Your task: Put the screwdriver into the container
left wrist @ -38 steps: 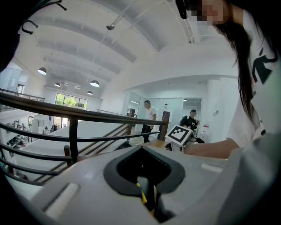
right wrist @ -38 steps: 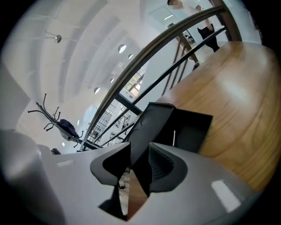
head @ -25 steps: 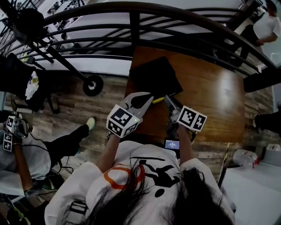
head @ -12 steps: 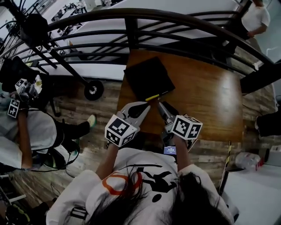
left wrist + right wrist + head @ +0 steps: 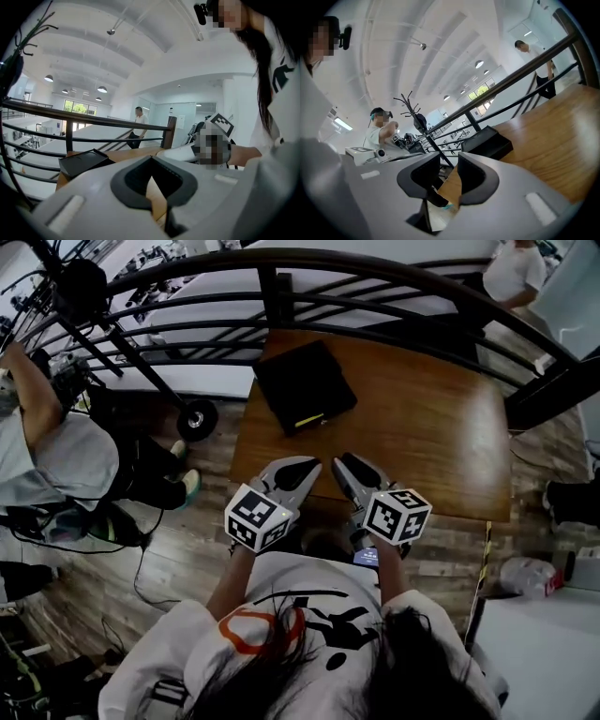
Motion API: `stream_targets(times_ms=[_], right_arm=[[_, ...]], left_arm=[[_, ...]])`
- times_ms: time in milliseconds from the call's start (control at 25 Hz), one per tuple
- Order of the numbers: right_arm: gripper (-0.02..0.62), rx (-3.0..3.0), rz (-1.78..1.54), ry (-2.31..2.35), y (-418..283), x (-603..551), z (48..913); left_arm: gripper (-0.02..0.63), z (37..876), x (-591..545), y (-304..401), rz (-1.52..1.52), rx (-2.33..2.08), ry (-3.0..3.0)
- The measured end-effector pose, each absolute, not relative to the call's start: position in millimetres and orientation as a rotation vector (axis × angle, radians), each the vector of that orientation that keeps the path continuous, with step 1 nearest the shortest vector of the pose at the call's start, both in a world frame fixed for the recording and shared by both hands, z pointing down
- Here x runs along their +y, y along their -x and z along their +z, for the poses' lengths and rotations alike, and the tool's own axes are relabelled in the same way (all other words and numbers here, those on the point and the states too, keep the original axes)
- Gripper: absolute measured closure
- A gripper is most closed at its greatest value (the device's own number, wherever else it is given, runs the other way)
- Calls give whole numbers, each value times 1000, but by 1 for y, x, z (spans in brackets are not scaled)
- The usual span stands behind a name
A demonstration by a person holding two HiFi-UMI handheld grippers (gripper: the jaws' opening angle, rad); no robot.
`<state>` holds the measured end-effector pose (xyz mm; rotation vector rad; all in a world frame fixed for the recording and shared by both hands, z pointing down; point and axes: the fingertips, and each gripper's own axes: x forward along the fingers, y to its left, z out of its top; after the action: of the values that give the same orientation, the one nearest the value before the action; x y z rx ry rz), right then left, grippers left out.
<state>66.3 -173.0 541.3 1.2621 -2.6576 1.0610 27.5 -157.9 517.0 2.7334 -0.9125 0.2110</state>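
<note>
A black, flat container [image 5: 305,381] lies on the far left part of the wooden table [image 5: 431,437]. The yellow screwdriver [image 5: 307,420] rests along the container's near edge. Both grippers hover over the table's near edge, short of the container and touching nothing. My left gripper [image 5: 305,467] has its pads meeting at the tips and holds nothing. My right gripper [image 5: 339,463] has a small gap between its jaws, also with nothing in it. The left gripper view shows the container [image 5: 84,161] beyond the left gripper [image 5: 150,159]. The right gripper view shows the container [image 5: 487,143] beyond the right gripper [image 5: 449,161]. The screwdriver is hidden in both gripper views.
A black metal railing [image 5: 375,277] curves round the table's far and left sides. A person [image 5: 56,456] stands on the floor to the left, near a wheeled stand [image 5: 197,418]. Another person [image 5: 511,268] is beyond the railing. Bare wood lies right of the container.
Both grippers have drawn back from the container toward the table's near edge. The right gripper's tips, earlier beside the yellow screwdriver, are now apart from it. The screwdriver stays on the container.
</note>
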Motion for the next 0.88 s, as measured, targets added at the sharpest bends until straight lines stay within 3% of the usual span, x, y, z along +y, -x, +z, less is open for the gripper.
stream_targets(times_ms=[320,880], right_arm=[[477,-2663,1042,-1219,-99,-132,538],[482,-2688,1040,-1250,-73,-97,537]], left_arm=[[606,520,-117,-59,270,-937,-2691],[606,512,-85,-35,251,-942,-2725]])
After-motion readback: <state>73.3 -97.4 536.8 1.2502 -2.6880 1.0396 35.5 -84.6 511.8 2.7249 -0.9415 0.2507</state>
